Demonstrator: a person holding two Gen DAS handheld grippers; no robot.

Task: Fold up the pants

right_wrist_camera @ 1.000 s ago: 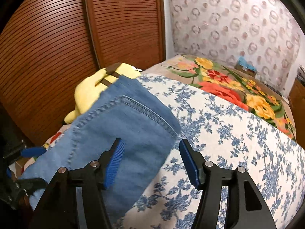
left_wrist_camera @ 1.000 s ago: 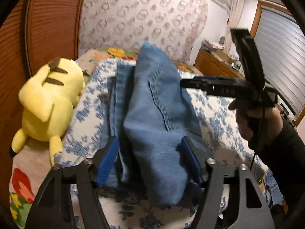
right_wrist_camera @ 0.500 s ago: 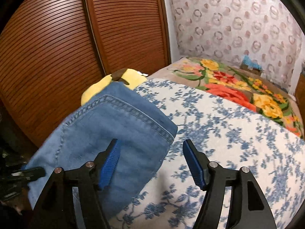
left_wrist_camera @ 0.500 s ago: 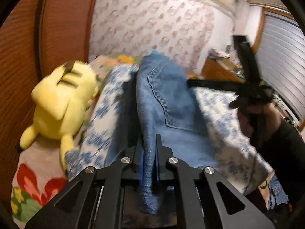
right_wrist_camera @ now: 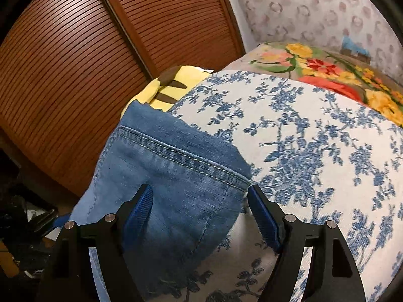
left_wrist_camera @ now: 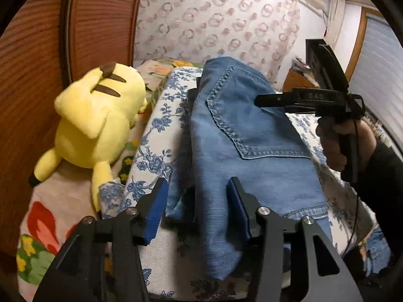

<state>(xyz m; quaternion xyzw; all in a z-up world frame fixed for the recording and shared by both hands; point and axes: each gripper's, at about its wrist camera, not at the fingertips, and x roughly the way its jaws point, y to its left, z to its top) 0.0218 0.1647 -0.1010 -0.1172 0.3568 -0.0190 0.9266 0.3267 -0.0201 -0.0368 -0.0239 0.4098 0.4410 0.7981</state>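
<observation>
The blue denim pants point(left_wrist_camera: 241, 136) lie folded lengthwise on the blue-flowered bed cover point(left_wrist_camera: 161, 125), back pocket facing up. My left gripper point(left_wrist_camera: 199, 210) is open, its blue pads on either side of the near edge of the denim, not clamping it. My right gripper shows in the left wrist view point(left_wrist_camera: 259, 100) hovering over the pocket, held by a hand. In the right wrist view the right gripper point(right_wrist_camera: 201, 209) is open above the pants' waistband corner point(right_wrist_camera: 176, 166).
A yellow plush toy point(left_wrist_camera: 95, 120) lies left of the pants beside the wooden slatted closet doors point(right_wrist_camera: 75, 50). A flowered blanket point(right_wrist_camera: 340, 75) covers the far bed. A wooden dresser point(left_wrist_camera: 299, 83) and a window shutter point(left_wrist_camera: 377, 80) stand at right.
My left gripper was shut on the denim half a second ago and has opened, letting it go. My right gripper has moved a little closer over the waistband, still open.
</observation>
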